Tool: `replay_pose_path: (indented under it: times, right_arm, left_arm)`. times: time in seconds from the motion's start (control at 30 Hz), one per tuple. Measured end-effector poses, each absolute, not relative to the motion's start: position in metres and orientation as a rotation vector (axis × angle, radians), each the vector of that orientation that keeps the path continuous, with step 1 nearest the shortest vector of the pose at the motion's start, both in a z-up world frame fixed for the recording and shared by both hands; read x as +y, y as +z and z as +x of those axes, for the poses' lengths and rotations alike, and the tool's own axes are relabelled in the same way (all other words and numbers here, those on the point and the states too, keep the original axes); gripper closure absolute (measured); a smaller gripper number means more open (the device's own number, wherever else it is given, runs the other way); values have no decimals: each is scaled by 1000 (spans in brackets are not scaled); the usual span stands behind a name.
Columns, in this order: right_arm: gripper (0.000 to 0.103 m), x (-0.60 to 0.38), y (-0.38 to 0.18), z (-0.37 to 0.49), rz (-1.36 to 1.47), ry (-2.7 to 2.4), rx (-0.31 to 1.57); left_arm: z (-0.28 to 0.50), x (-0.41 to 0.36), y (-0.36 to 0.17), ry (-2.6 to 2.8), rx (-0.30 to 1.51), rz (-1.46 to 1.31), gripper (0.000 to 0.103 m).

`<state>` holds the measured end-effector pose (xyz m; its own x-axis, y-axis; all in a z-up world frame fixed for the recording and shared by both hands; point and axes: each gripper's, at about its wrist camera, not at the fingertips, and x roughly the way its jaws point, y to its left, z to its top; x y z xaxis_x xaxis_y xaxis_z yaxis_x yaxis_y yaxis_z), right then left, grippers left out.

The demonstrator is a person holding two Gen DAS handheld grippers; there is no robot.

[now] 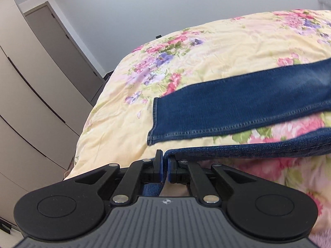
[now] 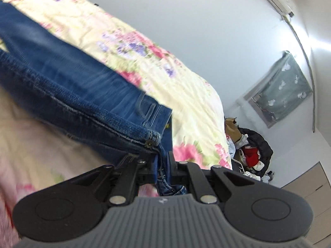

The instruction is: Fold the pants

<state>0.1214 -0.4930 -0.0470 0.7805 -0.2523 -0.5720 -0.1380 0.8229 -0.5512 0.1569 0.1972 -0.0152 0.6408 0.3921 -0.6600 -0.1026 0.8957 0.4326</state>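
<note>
Clamped by the left claw (image 1: 164,166) at a leg hem and by the right claw (image 2: 161,165) at the waistband corner – jeans (image 1: 238,101) raised off the floral bed (image 1: 206,47), far leg trailing toward 2 o'clock – seemingly stretched taut for folding leg over leg.

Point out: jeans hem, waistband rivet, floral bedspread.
jeans hem (image 1: 154,122), left wrist view, stitched cuff edge of the far leg.
waistband rivet (image 2: 149,143), right wrist view, metal stud at the waistband corner.
floral bedspread (image 1: 206,47), left wrist view, bare yellow patch beyond the jeans.
</note>
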Motion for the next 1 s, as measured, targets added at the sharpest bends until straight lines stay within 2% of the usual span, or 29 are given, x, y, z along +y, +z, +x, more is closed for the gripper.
replay_pose_path:
  times: [0.37, 0.57, 0.7, 0.83, 1.0]
  right_arm:
    - [102, -489, -29, 255, -585, -154, 715]
    - [102, -484, -67, 346, -599, -183, 776]
    - [102, -482, -104, 394, -609, -180, 833]
    - [102, -478, -147, 422, -651, -164, 907]
    - [101, -479, -171, 430, -678, -146, 929]
  left_arm:
    - [276, 188, -11, 369, 866, 423, 99]
    - [354, 176, -49, 367, 932, 553, 99]
    - [398, 169, -93, 354, 1004, 623, 99]
    - [423, 169, -130, 332, 1049, 658, 99]
    - [428, 174, -155, 306, 1058, 660, 100]
